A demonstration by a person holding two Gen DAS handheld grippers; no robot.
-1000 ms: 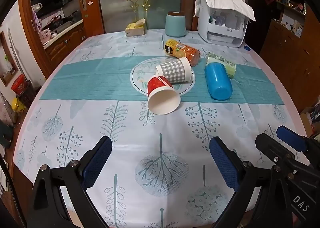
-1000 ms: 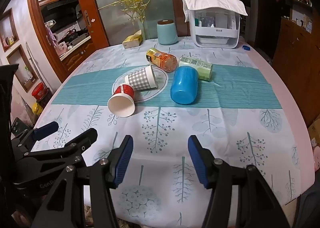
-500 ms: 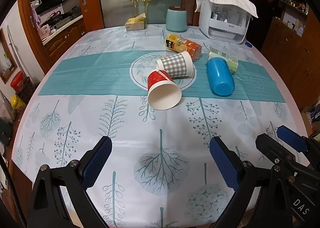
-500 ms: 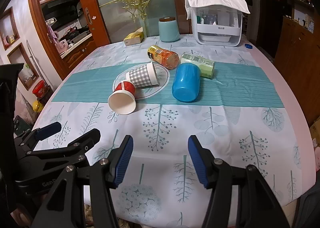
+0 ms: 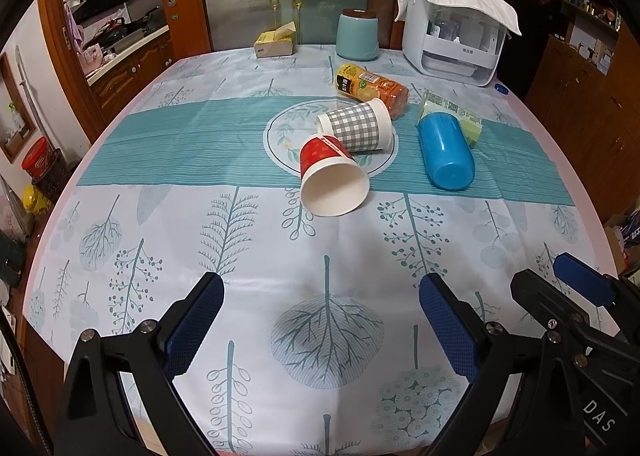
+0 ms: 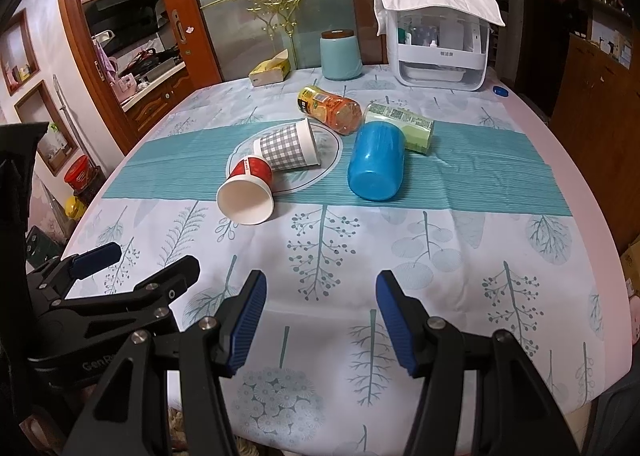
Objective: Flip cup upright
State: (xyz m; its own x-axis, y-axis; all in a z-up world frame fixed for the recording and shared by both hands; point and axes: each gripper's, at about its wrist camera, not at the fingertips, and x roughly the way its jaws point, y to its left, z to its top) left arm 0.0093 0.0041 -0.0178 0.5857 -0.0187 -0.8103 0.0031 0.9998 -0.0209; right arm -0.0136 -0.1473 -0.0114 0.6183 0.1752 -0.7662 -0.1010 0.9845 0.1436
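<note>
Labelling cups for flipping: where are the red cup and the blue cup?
red cup (image 5: pixel 325 151), left wrist view, on its red side wall.
blue cup (image 6: pixel 378 153), right wrist view, on its side wall.

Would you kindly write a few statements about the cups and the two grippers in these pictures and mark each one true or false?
1. The red paper cup lies on its side with its open mouth toward the cameras. True.
2. The blue cup stands upright. False: it lies on its side.
3. The left gripper is open and holds nothing. True.
4. The right gripper is shut on the checked cup. False: it is open, well short of all the cups.
5. The checked cup lies just behind the red paper cup. True.
</note>
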